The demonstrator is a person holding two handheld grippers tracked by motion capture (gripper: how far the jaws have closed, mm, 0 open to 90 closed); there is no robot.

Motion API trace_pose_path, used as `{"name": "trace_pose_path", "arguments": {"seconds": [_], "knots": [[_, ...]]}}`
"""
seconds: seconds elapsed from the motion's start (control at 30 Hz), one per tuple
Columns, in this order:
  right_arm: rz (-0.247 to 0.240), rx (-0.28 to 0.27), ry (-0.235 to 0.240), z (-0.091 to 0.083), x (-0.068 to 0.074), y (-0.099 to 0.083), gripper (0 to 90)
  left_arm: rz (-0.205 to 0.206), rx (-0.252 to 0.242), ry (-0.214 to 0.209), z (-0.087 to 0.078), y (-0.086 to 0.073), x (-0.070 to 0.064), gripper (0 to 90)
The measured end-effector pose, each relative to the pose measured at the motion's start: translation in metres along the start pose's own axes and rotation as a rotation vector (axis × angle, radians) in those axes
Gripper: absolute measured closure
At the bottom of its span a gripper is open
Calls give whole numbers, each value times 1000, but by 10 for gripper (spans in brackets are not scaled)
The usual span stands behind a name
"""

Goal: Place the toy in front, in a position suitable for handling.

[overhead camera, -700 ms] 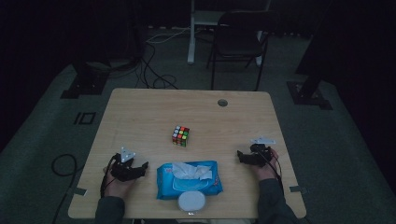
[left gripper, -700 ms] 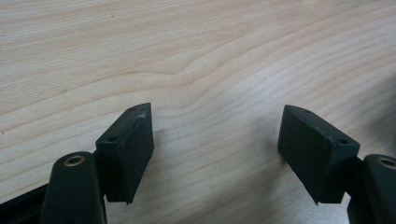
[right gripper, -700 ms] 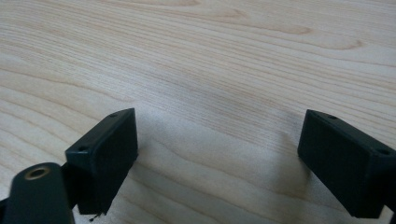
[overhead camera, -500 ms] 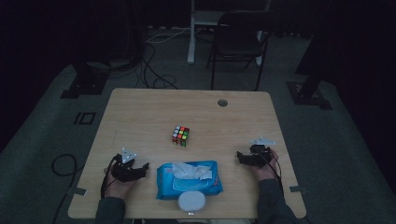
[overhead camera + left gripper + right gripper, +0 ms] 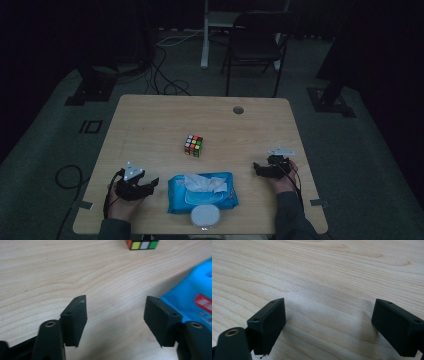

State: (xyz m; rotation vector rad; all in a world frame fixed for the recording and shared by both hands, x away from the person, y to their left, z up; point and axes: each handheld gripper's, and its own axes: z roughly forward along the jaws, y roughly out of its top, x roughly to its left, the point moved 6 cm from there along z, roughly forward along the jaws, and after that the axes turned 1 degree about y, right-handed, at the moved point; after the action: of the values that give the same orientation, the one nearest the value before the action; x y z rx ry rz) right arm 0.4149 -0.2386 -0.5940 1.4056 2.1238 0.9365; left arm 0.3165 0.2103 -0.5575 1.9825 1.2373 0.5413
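A colourful puzzle cube (image 5: 193,145) sits near the middle of the wooden table (image 5: 150,125); its lower edge also shows at the top of the left gripper view (image 5: 142,244). A blue pack of wet wipes (image 5: 201,192) with a white tissue sticking out lies at the front centre, and its corner (image 5: 192,290) is just right of my left gripper's jaws. My left gripper (image 5: 148,186) rests low at the front left, open and empty (image 5: 115,312). At the front right my right gripper (image 5: 257,168) is open over bare wood (image 5: 328,320).
A round white lid (image 5: 205,217) lies at the front edge by the wipes pack. A cable hole (image 5: 238,109) is near the table's far edge. Beyond the table stand a dark chair (image 5: 255,40) and floor cables (image 5: 165,75).
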Motion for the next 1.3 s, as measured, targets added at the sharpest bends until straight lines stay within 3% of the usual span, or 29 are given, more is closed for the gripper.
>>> {"name": "trace_pose_path", "arguments": {"seconds": [0.23,0.83,1.0,1.13,1.3], "knots": [[1,1,-1,0,0,0,120,29,23,-59,-12,-9,-23,525],[1,2,-1,1,0,1,120,113,26,-106,-41,-28,-66,507],[1,2,-1,1,0,1,120,158,38,-146,-40,-37,-81,505],[1,2,-1,1,0,1,120,155,73,-126,-32,-42,-84,602],[2,2,-2,1,0,1,121,175,88,-144,-31,-44,-87,680]]}}
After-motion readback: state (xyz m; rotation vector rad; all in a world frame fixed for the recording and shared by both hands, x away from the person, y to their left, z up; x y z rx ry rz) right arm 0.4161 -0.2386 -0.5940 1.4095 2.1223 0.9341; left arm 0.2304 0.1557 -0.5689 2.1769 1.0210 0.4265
